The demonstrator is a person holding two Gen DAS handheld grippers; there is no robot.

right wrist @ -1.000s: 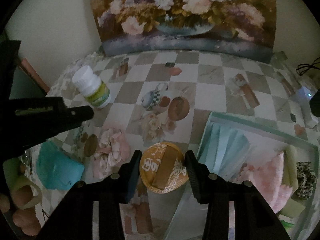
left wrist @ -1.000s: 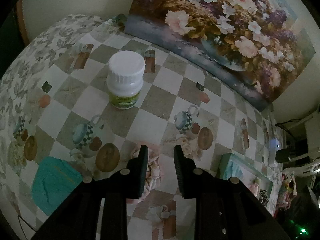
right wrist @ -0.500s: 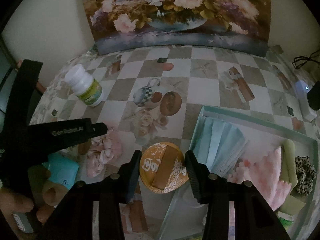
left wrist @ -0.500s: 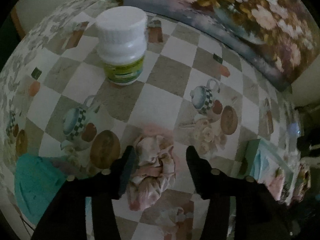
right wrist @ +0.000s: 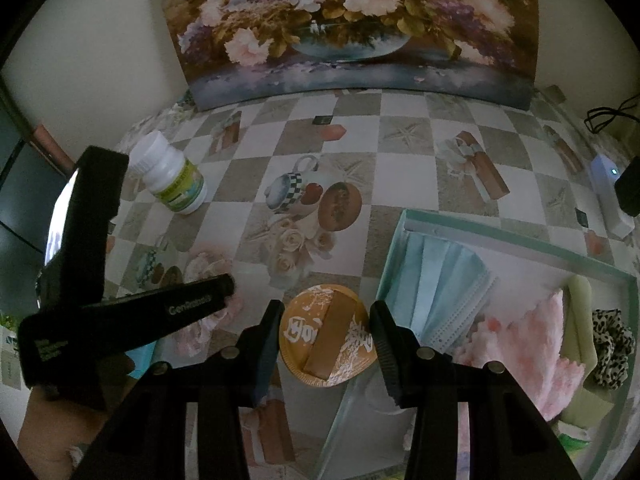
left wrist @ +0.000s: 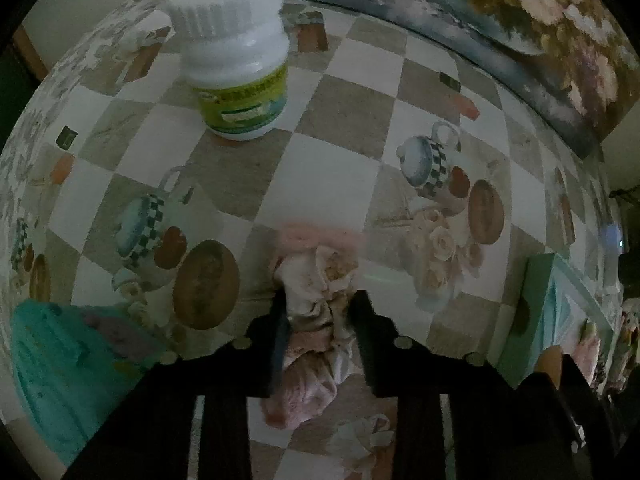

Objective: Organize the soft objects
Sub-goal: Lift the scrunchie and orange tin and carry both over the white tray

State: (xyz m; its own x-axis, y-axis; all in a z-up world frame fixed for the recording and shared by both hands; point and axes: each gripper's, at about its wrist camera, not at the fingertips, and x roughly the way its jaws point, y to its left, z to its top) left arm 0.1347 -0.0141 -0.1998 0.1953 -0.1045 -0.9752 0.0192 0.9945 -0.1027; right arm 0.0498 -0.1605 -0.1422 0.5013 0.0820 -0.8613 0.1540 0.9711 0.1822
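A crumpled pink cloth (left wrist: 316, 280) lies on the checked tablecloth. My left gripper (left wrist: 318, 312) points down over it, its jaws closing, with the cloth bunched between the pads. In the right wrist view the left gripper's finger (right wrist: 192, 304) lies across that cloth (right wrist: 196, 336). My right gripper (right wrist: 326, 316) hovers beside the teal tray (right wrist: 500, 236), shut on a round orange puff (right wrist: 332, 332) with a brown band. The tray holds a blue face mask (right wrist: 436, 280), a fluffy pink cloth (right wrist: 532, 344) and a leopard scrunchie (right wrist: 612, 344).
A white pill bottle (left wrist: 236, 60) with a green label stands behind the pink cloth. A teal soft item (left wrist: 52, 360) lies at the left edge. A flower painting (right wrist: 352, 20) leans on the wall at the back. A white device (right wrist: 608, 196) sits far right.
The left gripper came down over the pink cloth, spread its jaws wide around it, then drew them in on it. The right gripper kept still with the puff.
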